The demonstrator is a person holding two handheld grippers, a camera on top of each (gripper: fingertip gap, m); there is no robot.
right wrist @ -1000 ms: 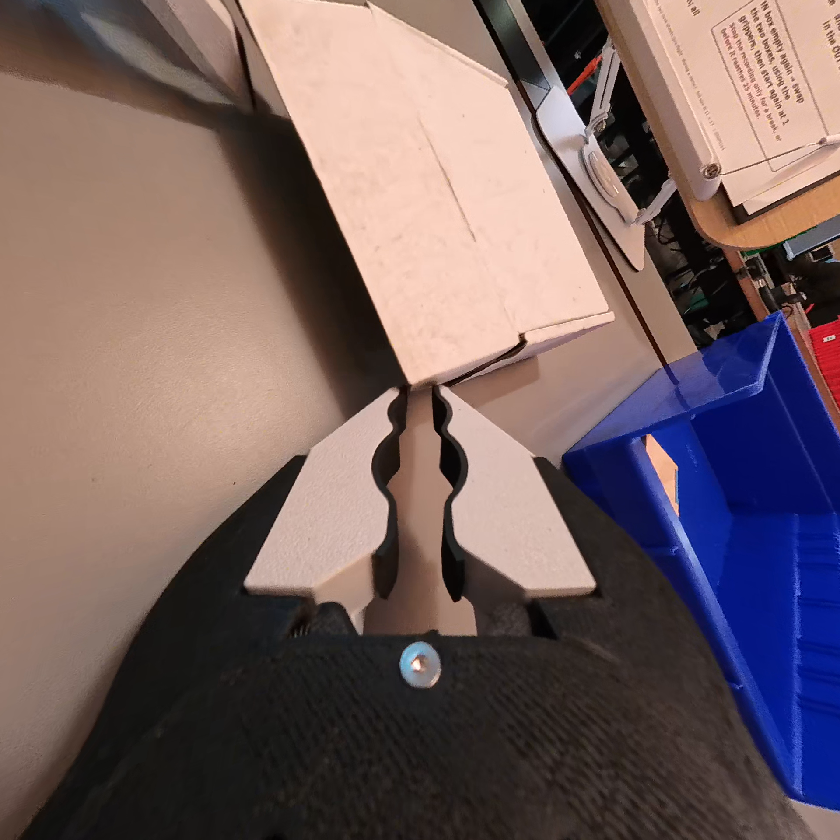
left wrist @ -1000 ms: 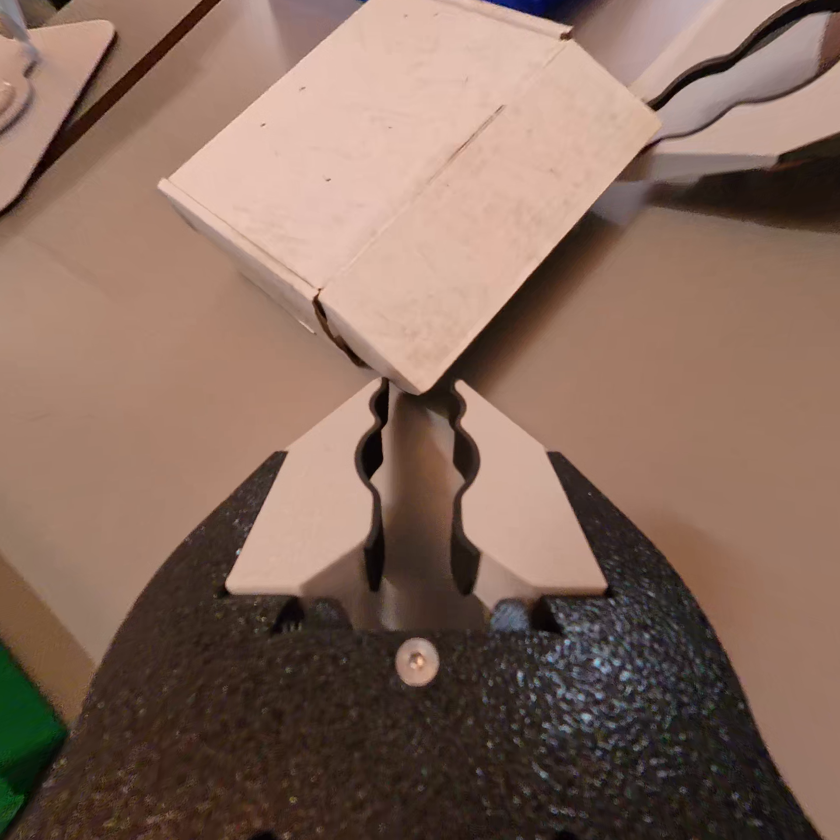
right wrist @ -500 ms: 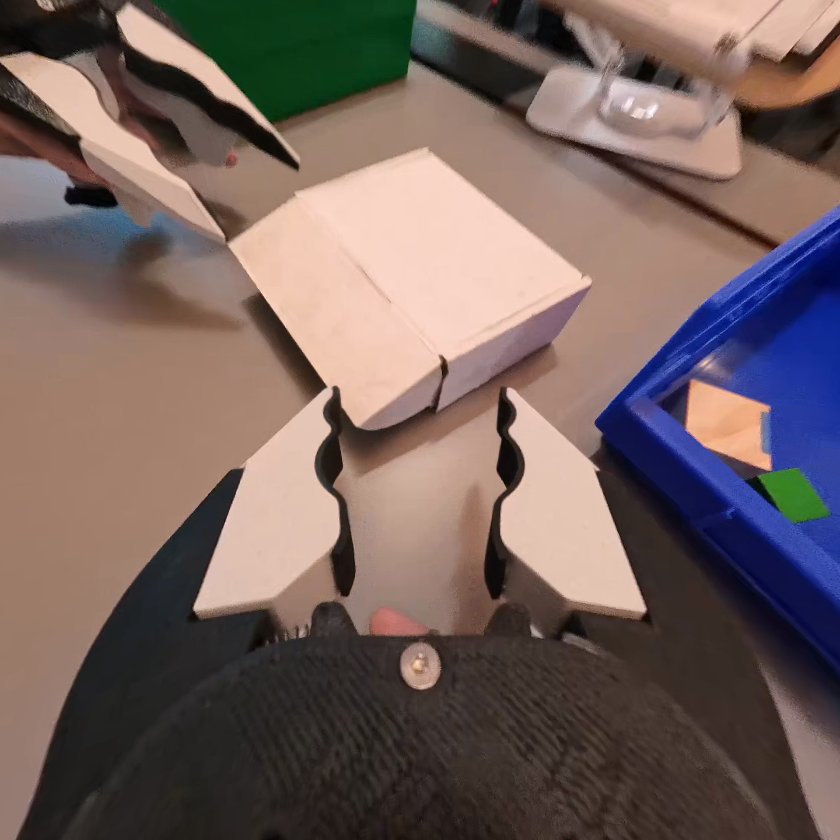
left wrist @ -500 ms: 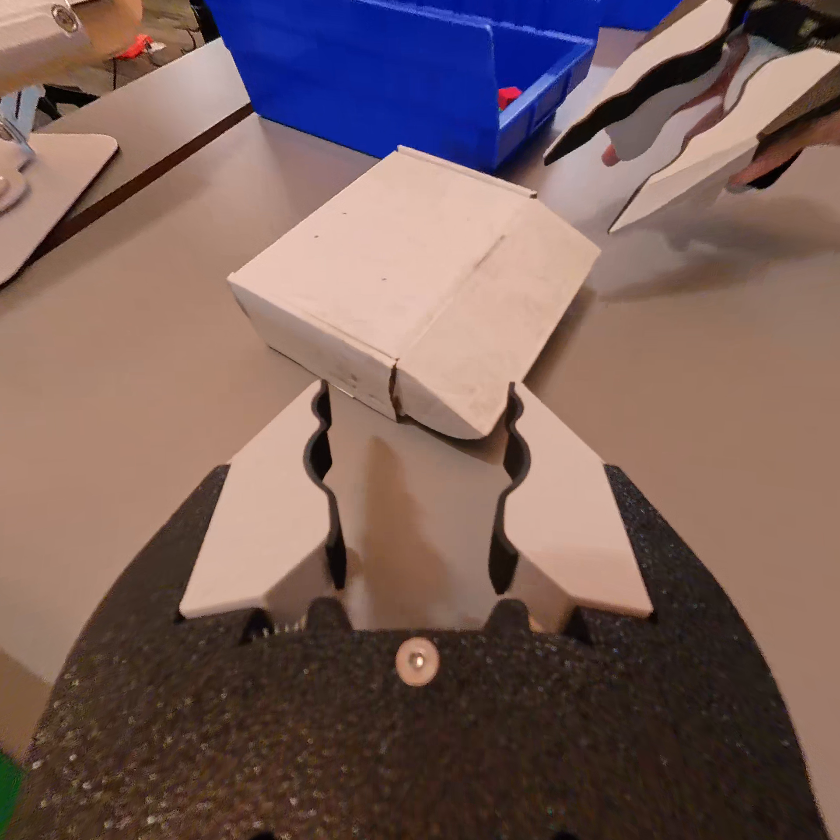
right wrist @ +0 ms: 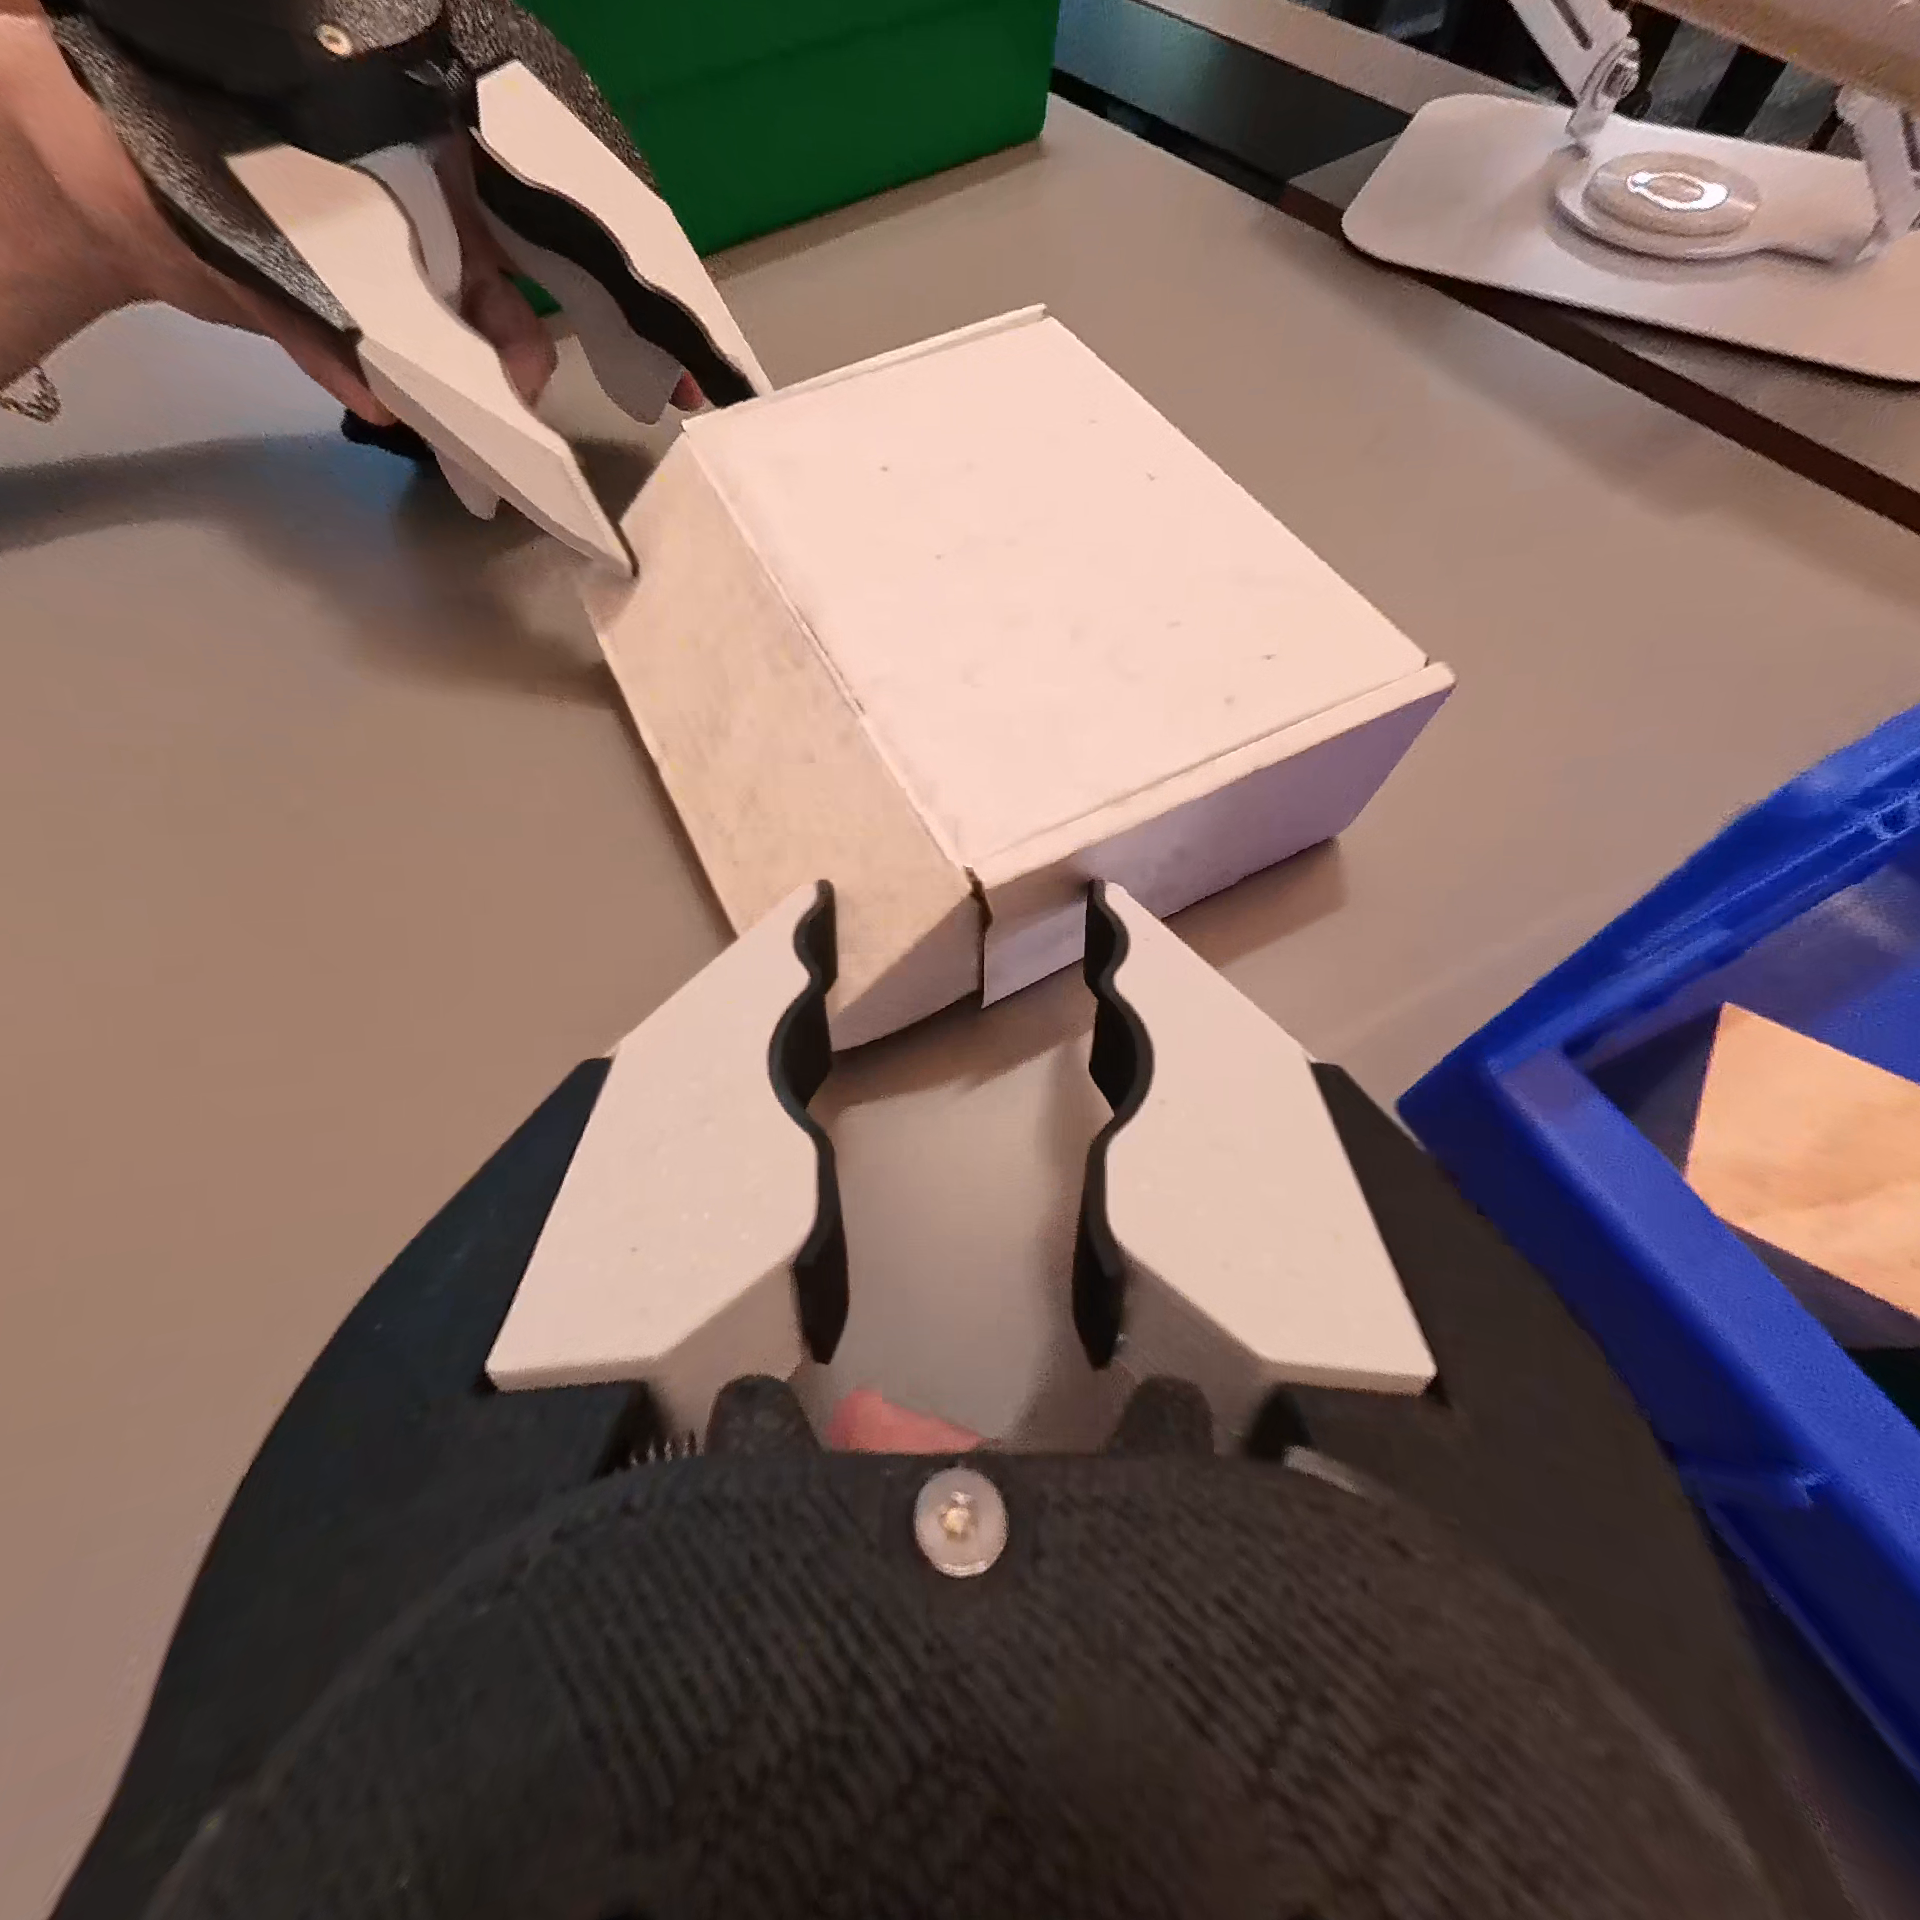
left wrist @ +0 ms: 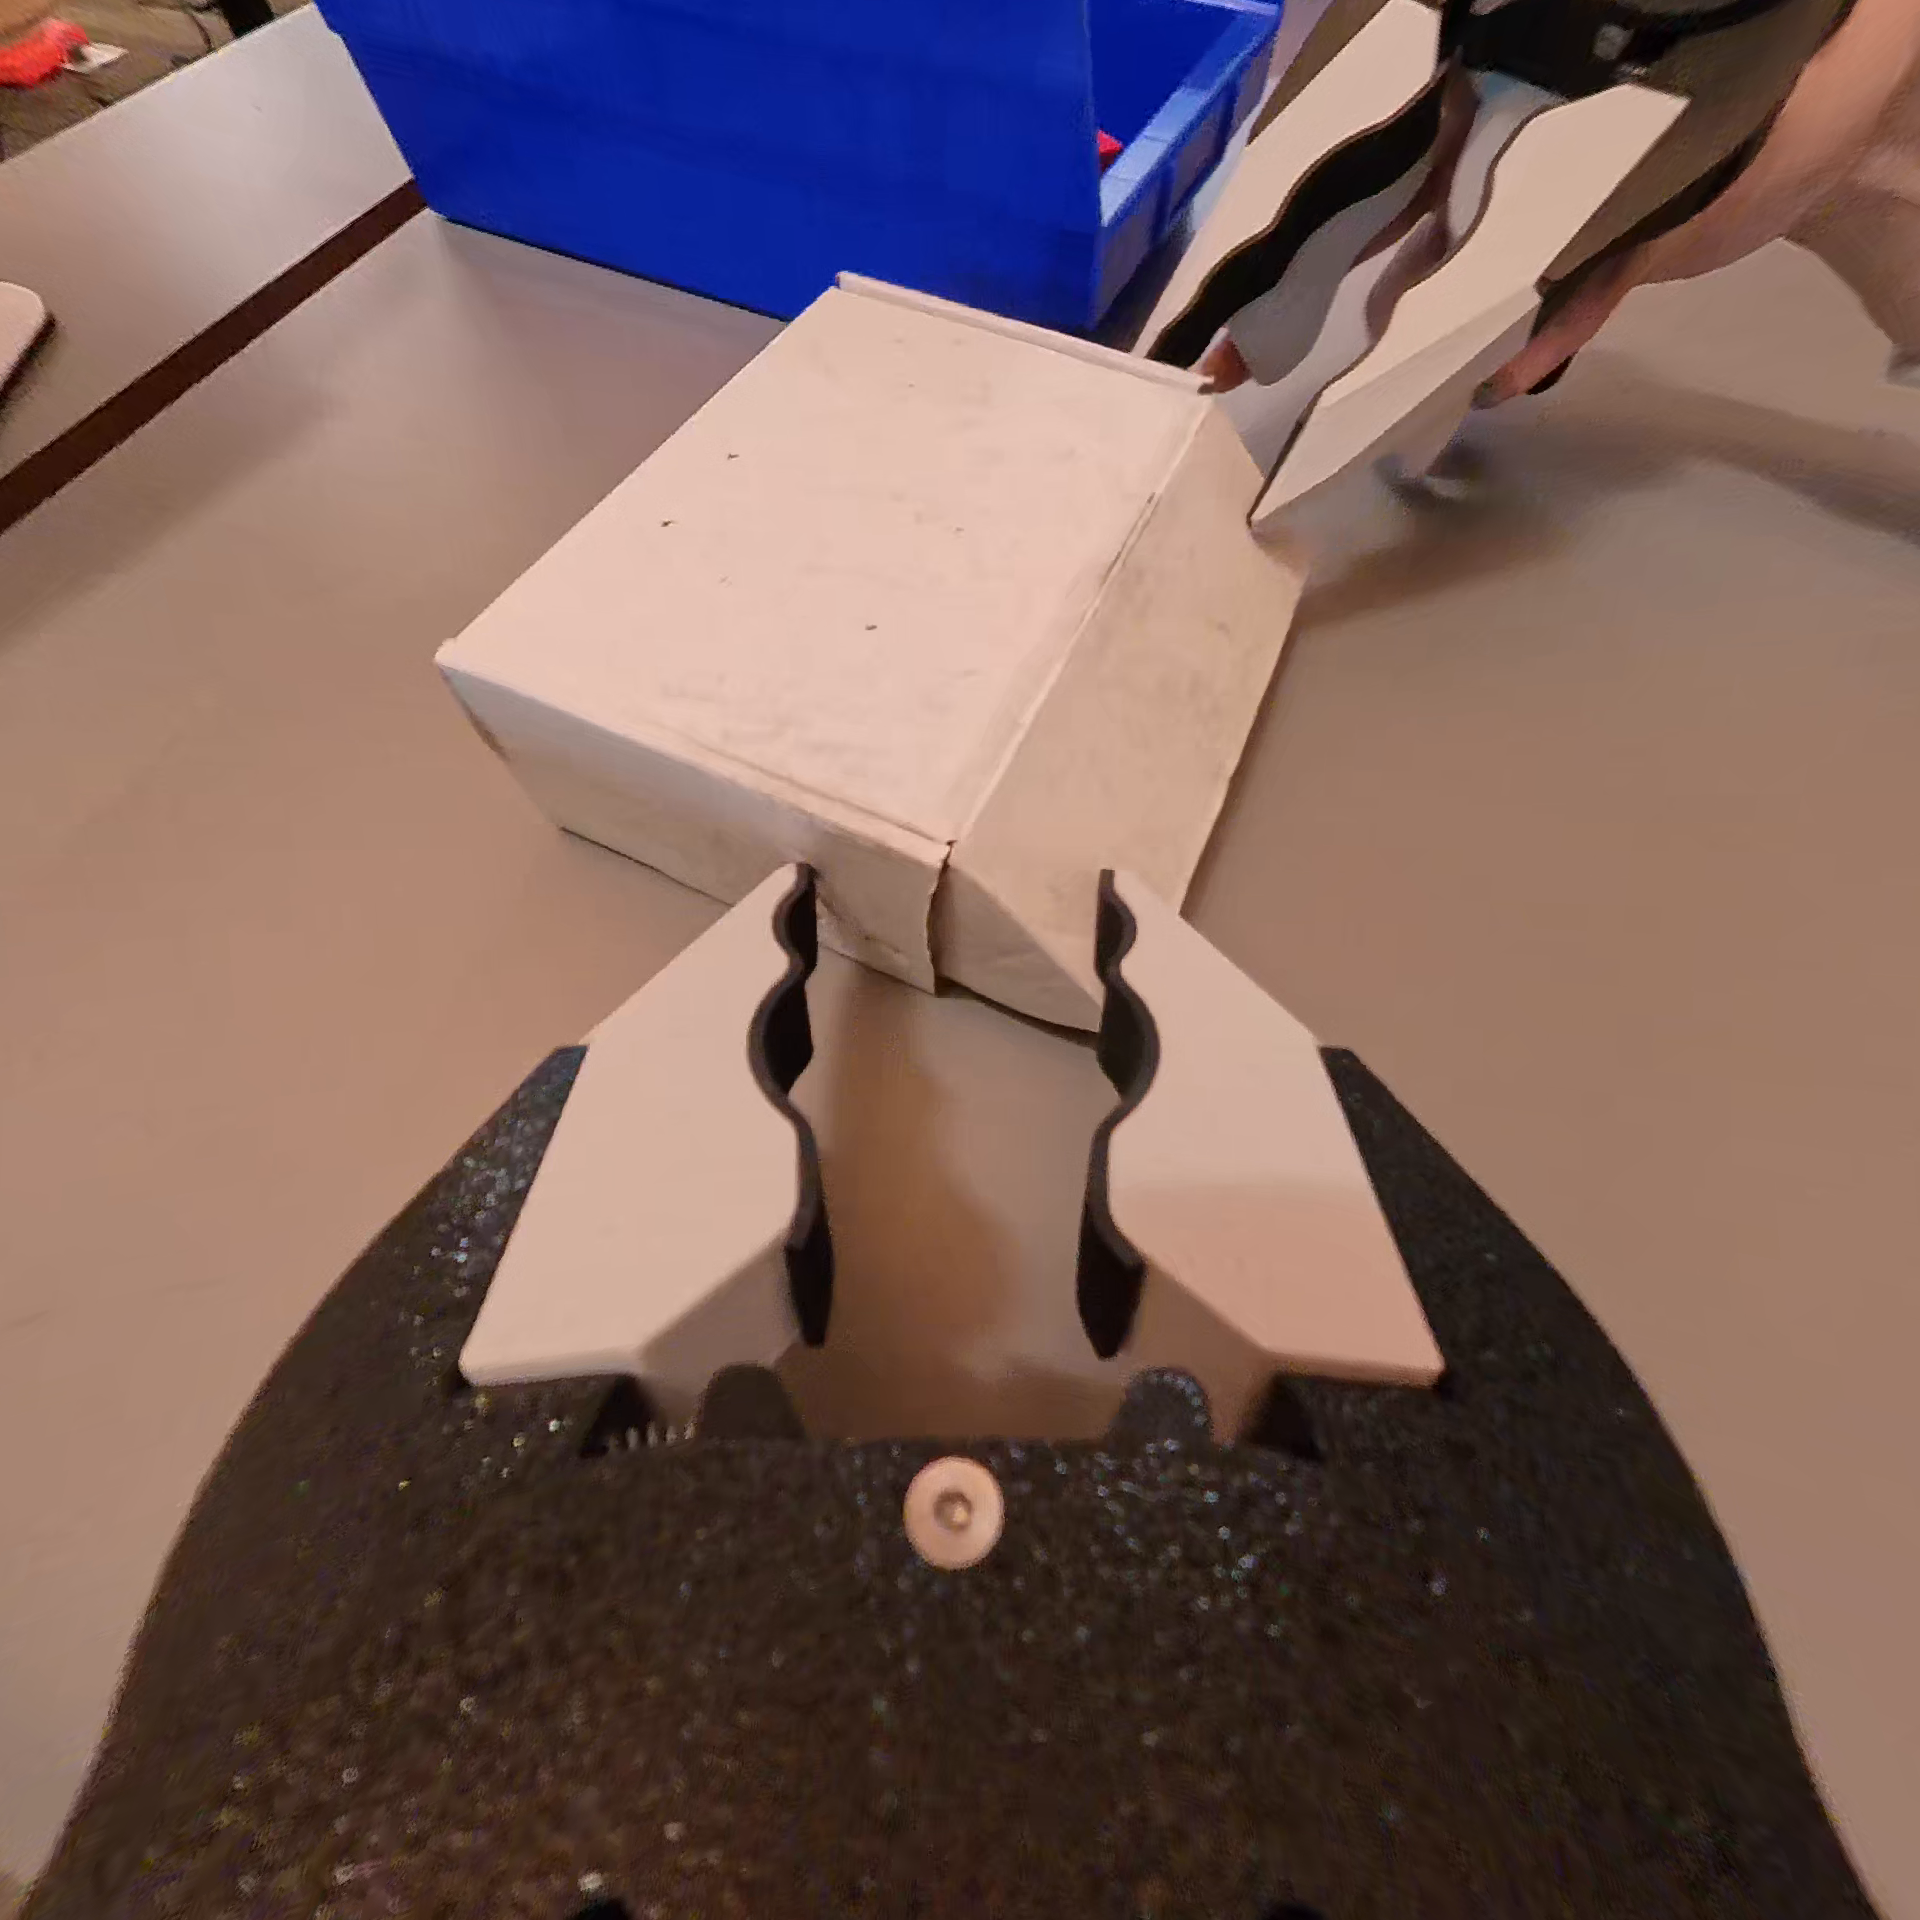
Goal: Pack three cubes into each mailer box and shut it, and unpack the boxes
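Blue bin [left wrist: 852,135], green bin [right wrist: 831,94], grey table [left wrist: 260,883], white stand [right wrist: 1642,197]

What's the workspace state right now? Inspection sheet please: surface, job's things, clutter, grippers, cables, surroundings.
Surface: grey table, bare around the box.
Job's things: white mailer box lies flat, lid down, front flap slanting out, not tucked. Wooden cube in the blue bin.
Clutter: green bin at the far edge; white stand base on the next table.
Grippers: left gripper and right gripper both open, each at one end of the flap, holding nothing.
Cables: nothing seen.
Surroundings: dark gap between the tables; beyond it too blurred to tell.
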